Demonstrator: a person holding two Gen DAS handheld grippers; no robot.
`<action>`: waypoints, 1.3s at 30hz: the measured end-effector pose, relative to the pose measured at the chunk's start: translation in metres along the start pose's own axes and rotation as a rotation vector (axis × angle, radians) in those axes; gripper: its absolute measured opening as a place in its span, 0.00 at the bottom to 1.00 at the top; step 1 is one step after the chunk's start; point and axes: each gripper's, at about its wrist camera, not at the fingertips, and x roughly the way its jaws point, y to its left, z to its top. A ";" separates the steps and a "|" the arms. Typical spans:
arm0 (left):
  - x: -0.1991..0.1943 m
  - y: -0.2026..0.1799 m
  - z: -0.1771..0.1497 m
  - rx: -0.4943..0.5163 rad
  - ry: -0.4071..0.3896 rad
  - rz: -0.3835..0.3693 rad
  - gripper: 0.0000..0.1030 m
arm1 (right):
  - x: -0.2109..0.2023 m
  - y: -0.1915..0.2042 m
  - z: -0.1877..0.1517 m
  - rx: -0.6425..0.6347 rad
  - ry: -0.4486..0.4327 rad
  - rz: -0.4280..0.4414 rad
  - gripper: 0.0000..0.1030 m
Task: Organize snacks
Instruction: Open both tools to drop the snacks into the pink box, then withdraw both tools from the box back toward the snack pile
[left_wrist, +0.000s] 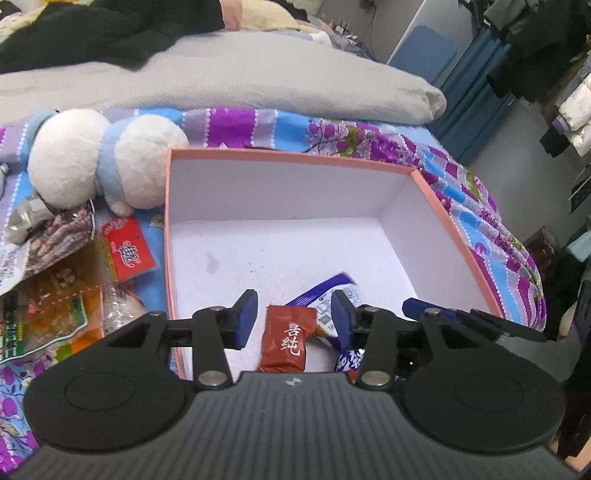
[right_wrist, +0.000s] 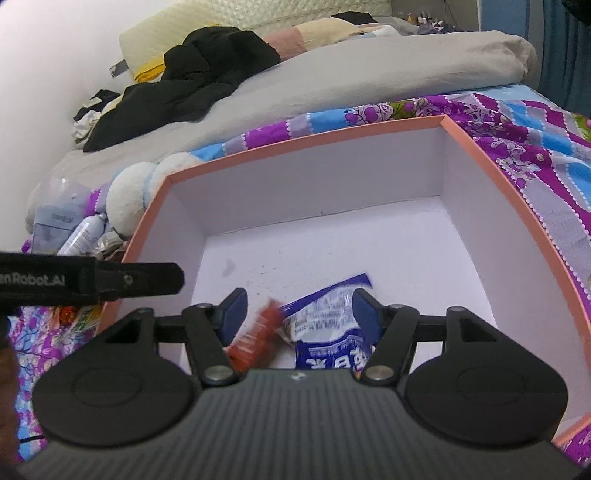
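Observation:
A pink-rimmed box (left_wrist: 288, 153) with white inside walls lies on the flowered bedspread. Over its near end my left gripper (left_wrist: 293, 314) stands open. A red-brown snack packet (left_wrist: 284, 339) with white characters lies on the box floor between its fingers, and neither pad touches it. A blue-and-white packet (left_wrist: 325, 295) lies just right of it. In the right wrist view the box (right_wrist: 295, 142) fills the frame and my right gripper (right_wrist: 299, 310) is open above the blue-and-white packet (right_wrist: 328, 325). The red packet (right_wrist: 255, 332) shows blurred by its left finger.
Left of the box lie several loose snack packets (left_wrist: 55, 295), a red sachet (left_wrist: 127, 247) and a white-and-blue plush toy (left_wrist: 103, 162). A grey duvet (left_wrist: 258, 81) and black clothes (right_wrist: 192, 74) lie behind. A bottle (right_wrist: 81, 232) rests by the plush. The bed edge drops off at right.

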 end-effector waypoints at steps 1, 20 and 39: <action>-0.006 -0.001 0.000 0.002 -0.007 -0.001 0.48 | -0.004 0.001 0.000 -0.002 -0.005 0.000 0.63; -0.189 0.002 -0.063 0.066 -0.205 0.033 0.48 | -0.129 0.075 -0.032 -0.031 -0.169 0.067 0.63; -0.326 0.048 -0.181 -0.026 -0.313 0.055 0.48 | -0.207 0.156 -0.104 -0.076 -0.218 0.144 0.63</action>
